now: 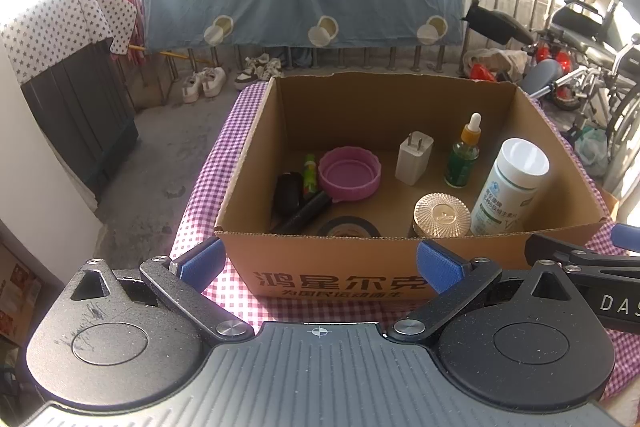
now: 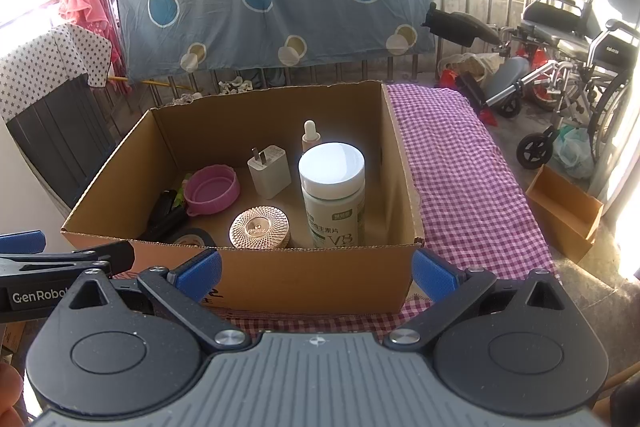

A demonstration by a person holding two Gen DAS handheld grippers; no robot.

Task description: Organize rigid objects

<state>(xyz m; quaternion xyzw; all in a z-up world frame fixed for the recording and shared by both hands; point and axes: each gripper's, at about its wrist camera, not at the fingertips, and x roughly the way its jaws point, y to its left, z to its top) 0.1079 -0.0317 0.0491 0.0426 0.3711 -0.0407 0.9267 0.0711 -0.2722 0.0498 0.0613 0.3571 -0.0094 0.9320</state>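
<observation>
Cardboard box [image 1: 400,263] sits on the checked tablecloth [image 2: 460,163] and contains a white vitamin bottle [image 2: 334,195], dropper bottle [image 1: 464,151], wall charger [image 1: 414,157], pink lid [image 1: 349,174] and gold-capped jar [image 2: 260,227]. Left gripper [image 1: 320,263] and right gripper [image 2: 316,271]: jaws apart, empty, just before the box.

Box top: wide open, you can drop straight into the cardboard box [image 1: 248,163].
Back half: bare floor.
Right side: tall white bottle [image 2: 333,195] and dropper bottle [image 1: 464,155] block you.
Table right: bare checked cloth [image 2: 472,163].
</observation>
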